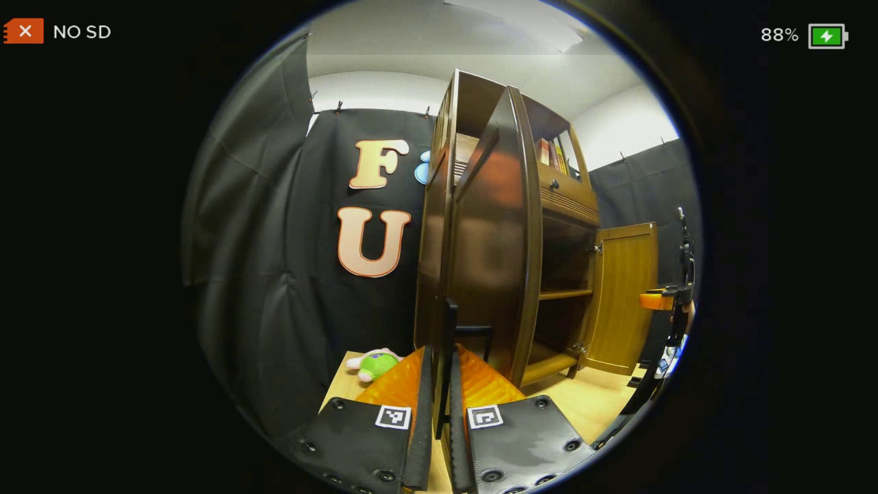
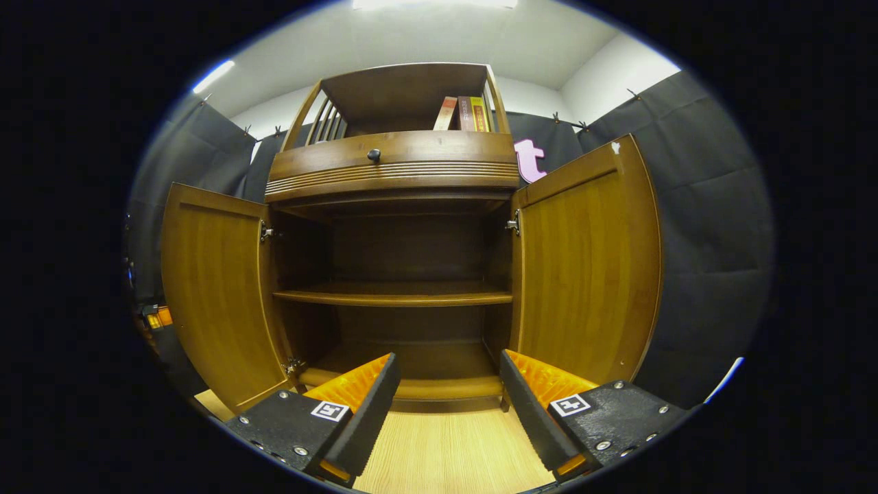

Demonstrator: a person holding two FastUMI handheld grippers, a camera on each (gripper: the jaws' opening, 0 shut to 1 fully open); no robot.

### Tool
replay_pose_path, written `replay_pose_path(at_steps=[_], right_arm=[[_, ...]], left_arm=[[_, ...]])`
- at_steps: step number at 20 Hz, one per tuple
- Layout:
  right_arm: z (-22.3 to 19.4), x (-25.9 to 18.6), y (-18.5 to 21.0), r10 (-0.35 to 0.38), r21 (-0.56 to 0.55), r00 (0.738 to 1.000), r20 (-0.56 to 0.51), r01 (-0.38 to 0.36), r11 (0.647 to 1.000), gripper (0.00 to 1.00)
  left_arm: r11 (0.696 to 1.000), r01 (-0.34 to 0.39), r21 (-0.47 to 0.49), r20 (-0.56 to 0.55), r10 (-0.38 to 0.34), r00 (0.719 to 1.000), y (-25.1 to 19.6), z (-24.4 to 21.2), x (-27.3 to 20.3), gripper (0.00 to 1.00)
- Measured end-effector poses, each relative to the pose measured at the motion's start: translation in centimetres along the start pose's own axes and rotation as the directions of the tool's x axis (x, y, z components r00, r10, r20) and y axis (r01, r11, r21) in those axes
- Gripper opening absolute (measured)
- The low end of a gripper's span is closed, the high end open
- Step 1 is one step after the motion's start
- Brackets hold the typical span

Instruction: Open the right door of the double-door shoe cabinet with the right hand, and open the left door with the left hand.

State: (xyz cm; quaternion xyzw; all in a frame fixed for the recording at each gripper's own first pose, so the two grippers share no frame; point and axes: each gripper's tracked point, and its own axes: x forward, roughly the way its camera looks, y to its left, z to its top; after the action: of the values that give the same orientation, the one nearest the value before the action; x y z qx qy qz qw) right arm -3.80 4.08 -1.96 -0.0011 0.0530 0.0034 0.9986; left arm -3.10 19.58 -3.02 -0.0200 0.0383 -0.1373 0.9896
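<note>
Your left claw [image 1: 442,384] is closed down to a thin slit on the black handle [image 1: 449,343] of the left door [image 1: 490,240], both orange fingers [image 1: 394,381] pressing its upright bar from either side. That door stands swung well out from the cabinet [image 2: 394,165], edge-on to you in the left gripper view, with the open interior and its middle shelf [image 1: 564,293] showing past it. Farther off in that view the right door [image 1: 621,295] also hangs open, and beside it sits your other claw, orange and black, at the view's right edge. Low on the left, a green and pink plush toy [image 1: 374,362] lies on the light wooden surface [image 1: 339,387] next to the cabinet. Your right claw [image 2: 449,384] is spread wide and holds nothing; its fingers [image 2: 353,384] frame the bottom of the open cabinet, apart from both doors. In the right gripper view both doors are folded outward, the left door [image 2: 216,302] to the left and the right door [image 2: 586,267] to the right, and the shelf [image 2: 394,296] between them is bare. Above the doors a drawer with a dark knob [image 2: 374,155] is closed, and a few books [image 2: 463,113] stand on the top rack. The cabinet rests on a pale wood floor [image 2: 453,446].
</note>
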Motion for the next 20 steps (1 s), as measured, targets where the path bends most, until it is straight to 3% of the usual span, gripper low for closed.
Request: replay_pose_path(at_steps=[4,7,10,11,12,13,14,15,16,17,18,19,20], right_arm=[[-0.9,1.9,1.1,0.057,0.004,0.998,-0.021,-0.057,0.998,0.91],[-1.3,3.3,2.2,0.113,0.009,0.993,-0.034,-0.113,0.994,0.91],[-1.4,3.7,2.8,0.171,0.023,0.984,-0.039,-0.17,0.985,0.91],[-1.3,3.6,2.9,0.185,0.03,0.982,-0.037,-0.184,0.982,0.96],[-1.4,3.4,2.7,0.199,0.036,0.979,-0.038,-0.198,0.98,0.91],[-1.5,3.0,2.4,0.207,0.036,0.977,-0.04,-0.206,0.978,0.91],[-1.6,2.6,1.9,0.206,0.03,0.978,-0.041,-0.205,0.978,1.0],[-1.7,2.2,1.2,0.202,0.023,0.979,-0.04,-0.201,0.979,0.8],[-1.8,1.8,0.5,0.198,0.018,0.979,-0.037,-0.198,0.98,0.8],[-1.7,1.5,0.0,0.194,0.018,0.981,-0.033,-0.193,0.981,0.8],[-1.7,1.1,-0.5,0.19,0.021,0.981,-0.027,-0.189,0.982,0.87],[-1.6,0.6,-1.3,0.185,0.024,0.982,-0.02,-0.185,0.983,0.93],[-1.6,0.3,-1.9,0.182,0.023,0.983,-0.016,-0.181,0.983,1.0]], left_arm=[[0.999,-0.044,-0.02,-0.034,0.044,0.998,-0.9,-0.2,-4.4,0.14],[0.997,-0.066,-0.041,0.003,0.066,0.998,-3.8,2.0,-6.2,0.14],[0.996,0.043,-0.075,0.056,-0.039,0.998,-10.3,3.7,-4.1,0.14],[0.994,0.073,-0.08,0.058,-0.069,0.996,-12.4,3.6,-3.2,0.14],[0.994,0.081,-0.079,0.06,-0.076,0.995,-13.9,3.6,-2.0,0.08],[0.992,0.083,-0.091,0.061,-0.077,0.995,-15.6,3.4,-0.8,0.08],[0.991,0.078,-0.109,0.061,-0.072,0.996,-17.0,3.2,0.4,0.08],[0.991,0.058,-0.117,0.057,-0.052,0.997,-18.2,2.8,1.5,0.08],[0.994,0.03,-0.105,0.051,-0.025,0.998,-19.1,2.5,2.5,0.02],[0.997,0.0,-0.074,0.052,0.004,0.999,-19.9,2.3,3.5,0.08],[0.999,-0.032,-0.031,0.066,0.034,0.997,-20.6,2.4,4.3,0.1],[0.998,-0.067,0.008,0.091,0.066,0.994,-21.2,2.7,4.8,0.04],[0.995,-0.091,0.031,0.117,0.087,0.989,-21.9,3.0,5.4,0.11]])
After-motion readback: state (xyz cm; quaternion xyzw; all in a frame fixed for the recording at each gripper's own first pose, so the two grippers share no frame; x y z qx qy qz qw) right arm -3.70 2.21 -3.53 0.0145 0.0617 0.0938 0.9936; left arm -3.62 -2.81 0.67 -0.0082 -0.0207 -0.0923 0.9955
